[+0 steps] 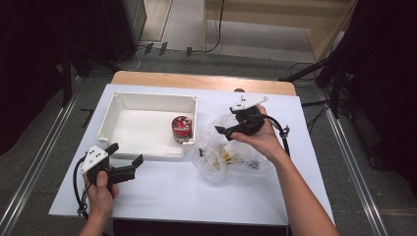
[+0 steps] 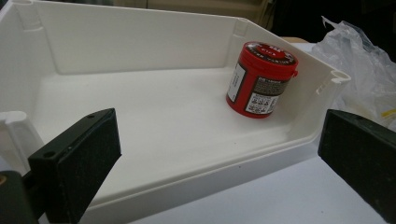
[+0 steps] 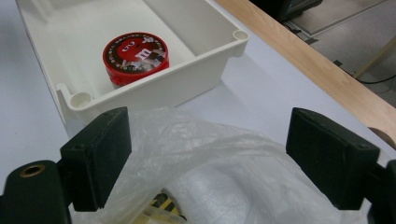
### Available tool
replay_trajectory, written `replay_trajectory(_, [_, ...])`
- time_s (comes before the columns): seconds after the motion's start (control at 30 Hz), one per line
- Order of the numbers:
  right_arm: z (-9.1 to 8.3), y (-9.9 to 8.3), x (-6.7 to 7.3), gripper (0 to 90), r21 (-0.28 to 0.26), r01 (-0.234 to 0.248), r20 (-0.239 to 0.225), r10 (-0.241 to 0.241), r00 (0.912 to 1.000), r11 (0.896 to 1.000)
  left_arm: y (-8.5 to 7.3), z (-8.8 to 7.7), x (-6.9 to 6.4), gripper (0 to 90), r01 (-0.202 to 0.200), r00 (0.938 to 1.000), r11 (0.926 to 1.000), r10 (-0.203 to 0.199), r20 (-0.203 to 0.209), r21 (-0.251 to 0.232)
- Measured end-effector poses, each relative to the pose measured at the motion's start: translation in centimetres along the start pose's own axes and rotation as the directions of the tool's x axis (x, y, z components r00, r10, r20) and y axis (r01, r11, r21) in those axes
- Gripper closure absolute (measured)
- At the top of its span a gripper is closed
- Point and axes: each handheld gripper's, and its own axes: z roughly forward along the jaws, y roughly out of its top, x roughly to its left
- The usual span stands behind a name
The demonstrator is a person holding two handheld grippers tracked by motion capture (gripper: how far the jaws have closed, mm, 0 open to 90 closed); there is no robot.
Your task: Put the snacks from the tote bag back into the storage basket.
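so far one red tub (image 1: 182, 129) sits inside the white bin (image 1: 147, 101). right gripper (image 1: 222, 131), jaws wide w/ nothing clamped, hovers over the clear plastic bag (image 1: 216, 157), which prob. holds more items. left gripper (image 1: 129, 160) rests unclenched beside the bin.

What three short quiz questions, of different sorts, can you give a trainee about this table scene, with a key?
1. True or false: the red can stands inside the white bin.
2. Which gripper is above the plastic bag? A) left B) right
3. Fill in: the left gripper has its jaws ____.

Key:
1. True.
2. B, the right gripper, jaws open.
3. Open, holding nothing, just in front of the bin.
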Motion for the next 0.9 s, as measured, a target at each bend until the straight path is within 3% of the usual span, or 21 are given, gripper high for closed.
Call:
replay_trajectory(0.23, [-0.8,-1.4,-0.2,8.5,-0.009,-0.032,0.028,0.032,0.9991,0.999,-0.1,0.1,0.0,0.0,0.001,1.0000,1.0000,-0.001,-0.006,0.003])
replay_trajectory(0.53, [-1.9,-3.9,-0.4,6.9,-0.032,-0.077,0.045,0.078,0.9959,0.997,0.1,0.3,0.0,0.0,-0.011,0.9999,0.9999,0.011,0.002,0.004])
replay_trajectory(0.73, [-2.6,-5.5,-0.4,0.6,-0.016,-0.110,0.067,0.111,0.9916,0.994,0.1,0.3,0.0,0.0,-0.009,1.0000,1.0000,0.009,0.001,0.003])
replay_trajectory(0.9, [-3.7,-6.9,-0.4,0.5,-0.051,-0.137,0.081,0.141,0.9867,0.989,0.1,0.5,-0.1,0.0,-0.007,1.0000,0.9999,0.007,0.007,0.008])
